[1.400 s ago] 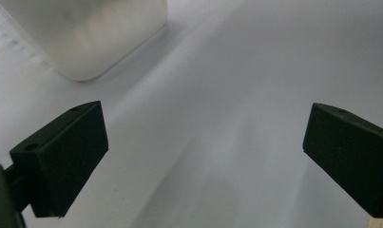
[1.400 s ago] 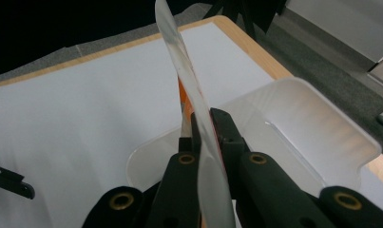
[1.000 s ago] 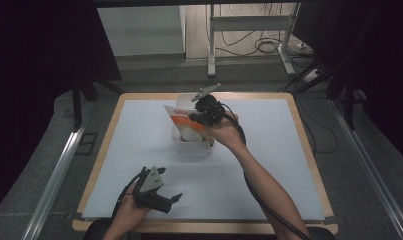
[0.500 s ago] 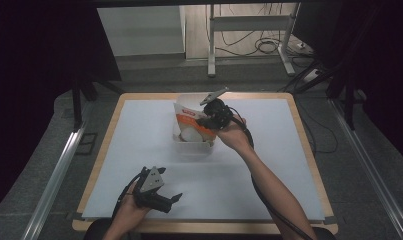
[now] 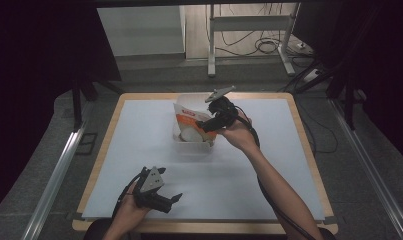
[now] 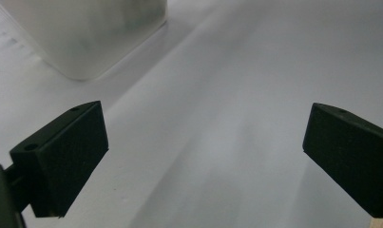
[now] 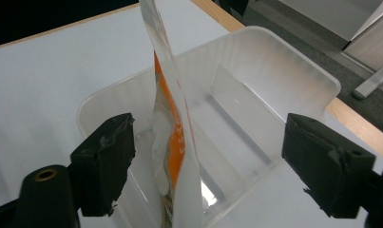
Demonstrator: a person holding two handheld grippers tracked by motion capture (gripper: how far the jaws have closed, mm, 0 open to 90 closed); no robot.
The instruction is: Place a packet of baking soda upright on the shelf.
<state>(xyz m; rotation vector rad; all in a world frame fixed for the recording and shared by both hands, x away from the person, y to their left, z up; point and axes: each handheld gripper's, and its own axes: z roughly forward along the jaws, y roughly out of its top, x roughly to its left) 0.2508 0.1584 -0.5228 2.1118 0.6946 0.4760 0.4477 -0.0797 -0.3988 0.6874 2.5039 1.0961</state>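
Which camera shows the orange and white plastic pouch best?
The right gripper view: the orange and white plastic pouch stands edge-on in the clear plastic tub, between open jaws. The high view shows its printed face small, partly behind the right gripper. The left gripper view catches just the tub's corner.

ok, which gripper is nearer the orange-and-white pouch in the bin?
Right. The right gripper is at the pouch, open jaws either side of it, over the bin. The left gripper sits near the table's front edge.

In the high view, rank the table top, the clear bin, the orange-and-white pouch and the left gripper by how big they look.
1. Table top, far the largest.
2. Clear bin.
3. Orange-and-white pouch and left gripper look about alike; the gripper sits nearer the camera and the bin wall blurs the pouch's lower part, so no ranking.
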